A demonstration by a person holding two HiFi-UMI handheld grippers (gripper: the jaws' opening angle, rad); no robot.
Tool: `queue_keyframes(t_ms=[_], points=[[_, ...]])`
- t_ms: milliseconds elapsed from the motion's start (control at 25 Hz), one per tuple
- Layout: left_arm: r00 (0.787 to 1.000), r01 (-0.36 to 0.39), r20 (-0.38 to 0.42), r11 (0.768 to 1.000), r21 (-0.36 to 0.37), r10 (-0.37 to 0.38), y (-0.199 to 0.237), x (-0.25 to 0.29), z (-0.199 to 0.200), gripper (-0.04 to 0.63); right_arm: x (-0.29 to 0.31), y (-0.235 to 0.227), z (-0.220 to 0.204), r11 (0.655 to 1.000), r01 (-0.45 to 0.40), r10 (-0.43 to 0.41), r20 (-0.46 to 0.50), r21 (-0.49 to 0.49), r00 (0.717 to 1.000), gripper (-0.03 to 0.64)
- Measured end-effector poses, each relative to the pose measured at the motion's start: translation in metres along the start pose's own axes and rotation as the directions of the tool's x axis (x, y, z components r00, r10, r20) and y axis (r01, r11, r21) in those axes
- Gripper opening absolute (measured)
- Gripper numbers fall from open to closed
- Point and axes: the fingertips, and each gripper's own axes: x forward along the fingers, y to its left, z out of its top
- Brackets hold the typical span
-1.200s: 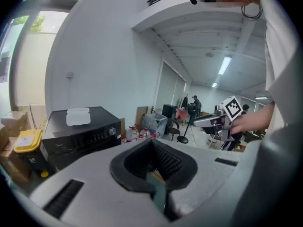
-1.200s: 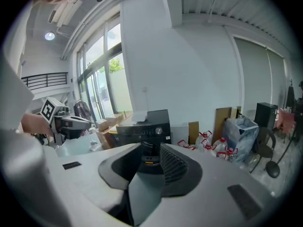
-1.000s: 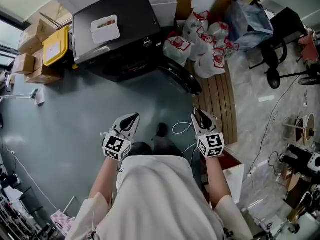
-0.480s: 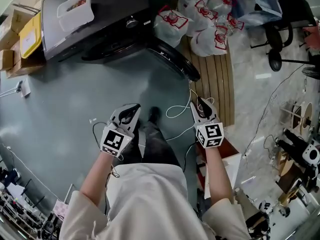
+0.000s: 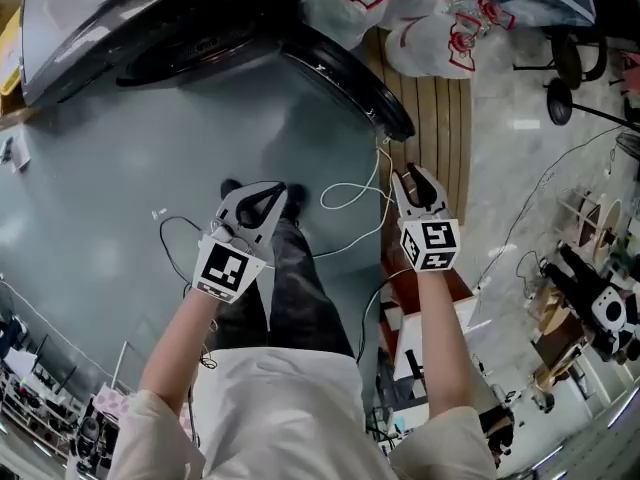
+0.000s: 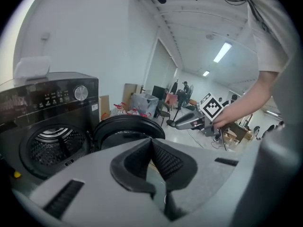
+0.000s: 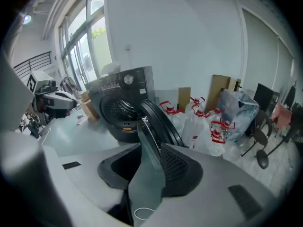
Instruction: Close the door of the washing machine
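Head view: right gripper outstretched, down-tilted.

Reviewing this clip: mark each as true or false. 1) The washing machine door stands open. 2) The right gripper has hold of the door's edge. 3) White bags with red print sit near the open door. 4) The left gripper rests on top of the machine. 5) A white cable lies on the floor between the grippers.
1) True: the door is swung away from the washing machine.
2) False: the right gripper is well short of the door, its jaws apart with nothing held.
3) True: the bags lie just past the door.
4) False: the left gripper is held over the floor, short of the machine.
5) True: the cable loops there.
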Motion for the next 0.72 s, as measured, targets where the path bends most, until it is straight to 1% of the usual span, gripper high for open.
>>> queue_keyframes(t_ms=[40, 200, 320, 400, 520, 640, 720], points=[[1.0, 0.002, -0.009, 1.0, -0.009, -0.002, 0.0, 0.007, -0.009, 0.009, 0.007, -0.007, -0.006, 1.0, 0.008, -0.008, -0.012, -0.005, 1.0, 0.143], [0.999, 0.016, -0.044, 1.0, 0.018, -0.015, 0.007, 0.038, -0.033, 0.009, 0.038, -0.046, -0.026, 0.998, 0.06, -0.062, -0.068, -0.036, 0.996, 0.15], [0.998, 0.017, -0.061, 1.0, 0.005, -0.017, 0.013, 0.056, -0.045, 0.009, 0.058, -0.074, -0.036, 0.996, 0.078, -0.082, -0.102, -0.041, 0.991, 0.155], [0.998, 0.017, -0.063, 1.0, 0.005, -0.016, 0.017, 0.065, -0.053, 0.009, 0.071, -0.086, -0.043, 0.995, 0.083, -0.09, -0.123, -0.061, 0.988, 0.155], [0.998, 0.011, -0.062, 1.0, 0.001, -0.011, 0.025, 0.078, -0.066, 0.009, 0.089, -0.098, -0.057, 0.99, 0.083, -0.102, -0.166, -0.117, 0.981, 0.155], [0.998, 0.008, -0.064, 1.0, -0.008, -0.009, 0.029, 0.088, -0.077, 0.009, 0.104, -0.104, -0.07, 0.981, 0.062, -0.099, -0.2, -0.183, 0.975, 0.153], [0.998, 0.009, -0.066, 1.0, -0.013, -0.01, 0.029, 0.094, -0.085, 0.009, 0.11, -0.106, -0.075, 0.974, 0.053, -0.099, -0.204, -0.219, 0.974, 0.15]])
